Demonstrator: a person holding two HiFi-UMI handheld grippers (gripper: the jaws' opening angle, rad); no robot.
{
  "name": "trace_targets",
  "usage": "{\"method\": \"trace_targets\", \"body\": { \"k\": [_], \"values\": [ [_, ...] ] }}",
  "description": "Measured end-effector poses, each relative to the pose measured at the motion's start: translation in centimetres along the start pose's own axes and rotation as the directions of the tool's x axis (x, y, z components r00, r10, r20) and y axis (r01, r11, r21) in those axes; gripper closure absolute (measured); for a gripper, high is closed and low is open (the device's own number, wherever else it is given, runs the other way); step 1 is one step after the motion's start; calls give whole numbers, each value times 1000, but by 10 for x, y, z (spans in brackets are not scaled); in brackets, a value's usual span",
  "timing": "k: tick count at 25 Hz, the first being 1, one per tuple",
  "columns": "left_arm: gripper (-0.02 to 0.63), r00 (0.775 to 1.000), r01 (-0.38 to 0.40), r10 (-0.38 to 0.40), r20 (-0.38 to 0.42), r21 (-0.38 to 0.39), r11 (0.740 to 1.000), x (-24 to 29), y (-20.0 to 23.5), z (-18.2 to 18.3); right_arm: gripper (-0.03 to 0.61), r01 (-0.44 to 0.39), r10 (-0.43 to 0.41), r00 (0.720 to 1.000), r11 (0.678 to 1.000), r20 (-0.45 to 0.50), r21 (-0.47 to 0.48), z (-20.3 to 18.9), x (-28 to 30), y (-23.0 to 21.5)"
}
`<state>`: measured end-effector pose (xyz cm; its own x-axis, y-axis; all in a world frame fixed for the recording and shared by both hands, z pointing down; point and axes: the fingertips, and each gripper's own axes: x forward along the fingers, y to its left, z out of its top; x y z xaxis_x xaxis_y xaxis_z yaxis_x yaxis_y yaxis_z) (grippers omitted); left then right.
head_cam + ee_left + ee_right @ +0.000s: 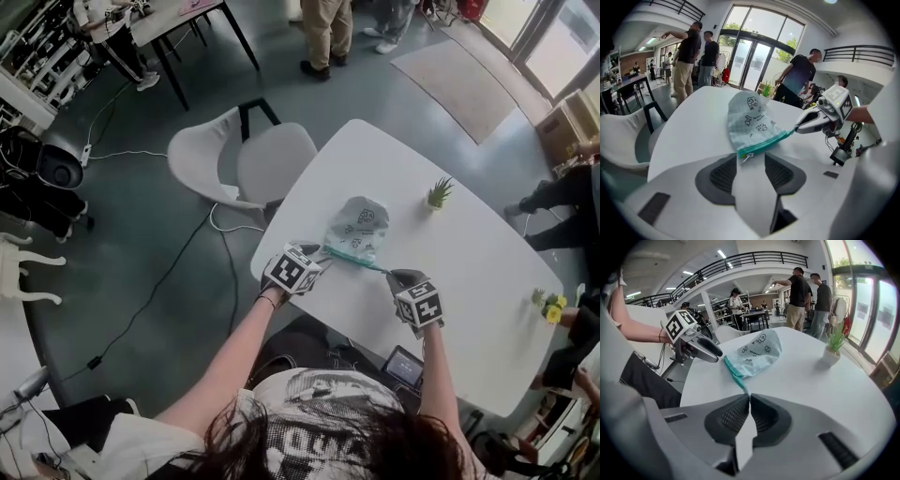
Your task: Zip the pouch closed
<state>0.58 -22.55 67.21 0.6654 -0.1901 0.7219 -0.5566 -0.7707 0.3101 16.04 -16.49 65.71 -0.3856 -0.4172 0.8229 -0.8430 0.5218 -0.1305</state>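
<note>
A pale green printed pouch (357, 228) lies on the white table (469, 291), its teal zipper edge (354, 260) facing me. In the left gripper view the pouch (749, 119) ends at a small metal zipper pull (746, 158). The pull lies between the jaws of my left gripper (752, 161), which stand apart and do not press on it. My right gripper (749, 397) is shut on the other end of the teal zipper edge (733, 372). In the head view the left gripper (323, 251) and right gripper (389, 273) sit at opposite ends of that edge.
A small potted plant (438, 193) stands beyond the pouch to the right. A white chair (248, 164) is pushed against the table's far left side. A yellow object (551, 307) sits near the right edge. People stand on the floor beyond the table.
</note>
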Motion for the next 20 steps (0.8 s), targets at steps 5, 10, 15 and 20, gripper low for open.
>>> {"method": "trace_targets", "body": {
  "k": [5,10,15,20],
  "values": [
    [430,995,-12,14,94,-19,1000,-18,-14,15,523,20,-23,998,999,51,47,4,-4,-1],
    [456,982,-20,24,189,-21,1000,-38,-36,32,518,4,-22,985,995,172,103,22,-25,6],
    [471,967,-18,19,255,-7,1000,-55,-67,42,520,-15,-24,960,990,278,138,32,-54,22],
    [485,953,-20,15,303,10,1000,-70,-103,44,520,-56,-1,930,988,368,143,28,-87,45]
  ]
}}
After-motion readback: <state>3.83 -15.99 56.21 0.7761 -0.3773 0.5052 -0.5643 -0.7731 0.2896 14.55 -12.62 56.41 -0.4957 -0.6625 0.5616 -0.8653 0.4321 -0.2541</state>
